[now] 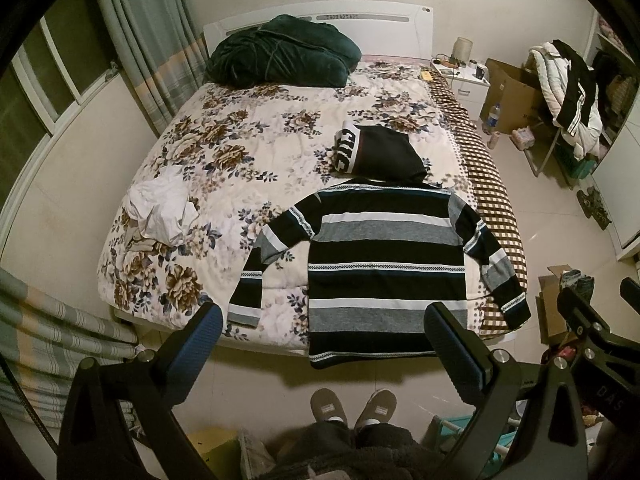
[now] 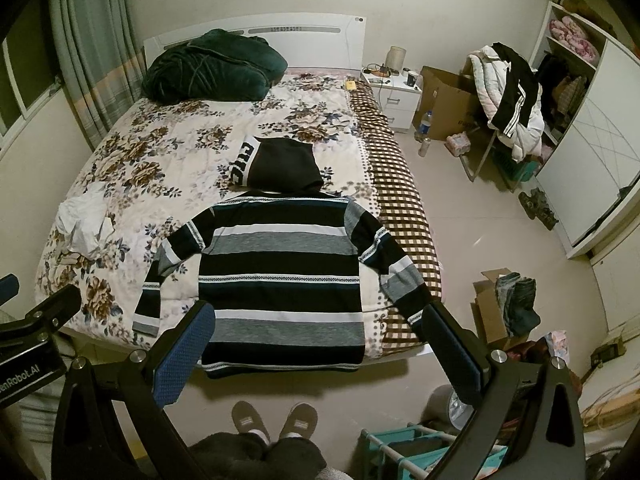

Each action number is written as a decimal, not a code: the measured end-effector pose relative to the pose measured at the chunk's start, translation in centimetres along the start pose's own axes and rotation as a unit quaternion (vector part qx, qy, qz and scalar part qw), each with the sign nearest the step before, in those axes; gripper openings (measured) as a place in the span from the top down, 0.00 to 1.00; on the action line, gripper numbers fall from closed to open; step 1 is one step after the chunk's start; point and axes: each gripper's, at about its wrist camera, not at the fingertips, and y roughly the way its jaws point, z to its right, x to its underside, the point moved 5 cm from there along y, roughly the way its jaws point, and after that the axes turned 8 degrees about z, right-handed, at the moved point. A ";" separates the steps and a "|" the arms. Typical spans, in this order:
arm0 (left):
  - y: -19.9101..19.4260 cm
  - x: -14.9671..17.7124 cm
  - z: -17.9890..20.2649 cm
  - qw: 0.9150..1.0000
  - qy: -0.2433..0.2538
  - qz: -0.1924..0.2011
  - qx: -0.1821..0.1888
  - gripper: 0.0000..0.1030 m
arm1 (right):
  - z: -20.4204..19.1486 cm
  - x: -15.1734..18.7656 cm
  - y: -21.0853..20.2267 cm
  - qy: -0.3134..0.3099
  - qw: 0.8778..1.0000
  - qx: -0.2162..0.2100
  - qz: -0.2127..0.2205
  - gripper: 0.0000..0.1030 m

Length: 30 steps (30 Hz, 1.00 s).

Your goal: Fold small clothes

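**Q:** Grippers first: how were they held?

**A:** Both hovered above the floor at the foot of the bed (image 1: 192,184), aimed forward over it. The left gripper (image 1: 324,344) had its jaws spread wide, holding nothing; the right gripper (image 2: 320,344) was likewise agape and empty.

**Q:** Where was the clothing?

**A:** A striped sweater (image 2: 284,280) lay flat near the foot edge, toward the bed's right side, sleeves spread, hem overhanging. A folded black garment (image 2: 280,166) sat just beyond its collar.
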 end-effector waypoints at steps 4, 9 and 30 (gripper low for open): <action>0.0 0.0 0.0 1.000 0.000 0.001 0.000 0.00 | 0.1 -0.1 0.1 0.000 1.000 0.000 0.000 0.00; 0.3 -1.5 -0.1 1.000 -0.001 0.001 -0.001 0.00 | 0.0 -0.3 0.0 0.000 1.000 -0.001 -0.001 0.00; 0.3 -1.5 -0.1 1.000 -0.001 0.004 0.000 0.00 | 0.3 -0.4 -0.2 0.002 1.000 -0.003 -0.001 0.00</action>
